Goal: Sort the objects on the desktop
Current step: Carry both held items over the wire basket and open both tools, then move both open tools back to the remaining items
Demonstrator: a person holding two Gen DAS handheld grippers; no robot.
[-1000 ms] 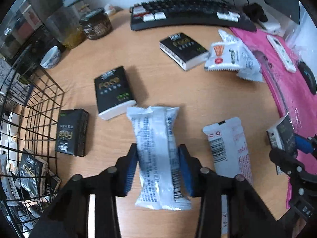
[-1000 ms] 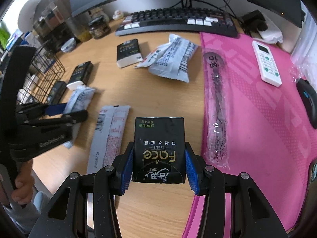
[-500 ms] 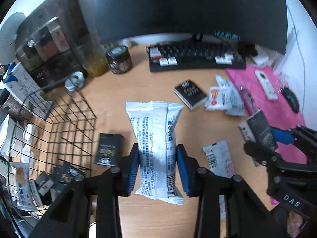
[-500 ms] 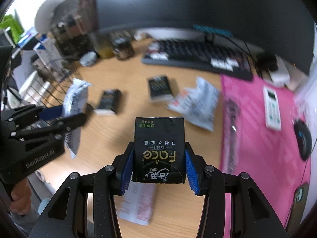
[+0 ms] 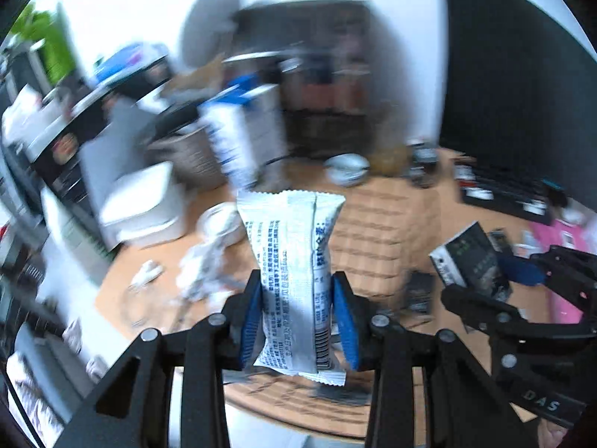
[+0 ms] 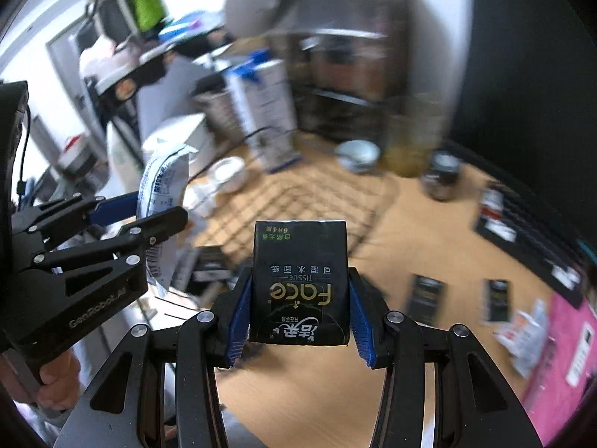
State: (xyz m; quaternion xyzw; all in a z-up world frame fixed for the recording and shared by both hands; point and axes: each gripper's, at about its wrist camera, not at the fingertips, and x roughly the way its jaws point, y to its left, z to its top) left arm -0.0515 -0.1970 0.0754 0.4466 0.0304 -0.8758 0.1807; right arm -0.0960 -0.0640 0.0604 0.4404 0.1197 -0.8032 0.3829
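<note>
Transfer step: left claw (image 5: 296, 315) clamps white snack packet (image 5: 293, 261); right claw (image 6: 298, 308) clamps black tissue pack (image 6: 300, 280). Wire basket (image 6: 294, 201), blurred, apparently ahead below; release there next.

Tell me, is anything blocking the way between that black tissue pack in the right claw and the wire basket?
Nothing visible does. The right gripper holds the black tissue pack above the desk, and the wire basket lies just beyond it with open air between. The left gripper, holding a white snack packet, is off to the side.

A wooden counter (image 6: 391, 231) carries a wire basket (image 6: 298, 201), bowl (image 6: 356, 154), jar (image 6: 442, 177), keyboard (image 6: 522, 231), tissue packs (image 6: 425, 293) and pink mat (image 6: 559, 354).
</note>
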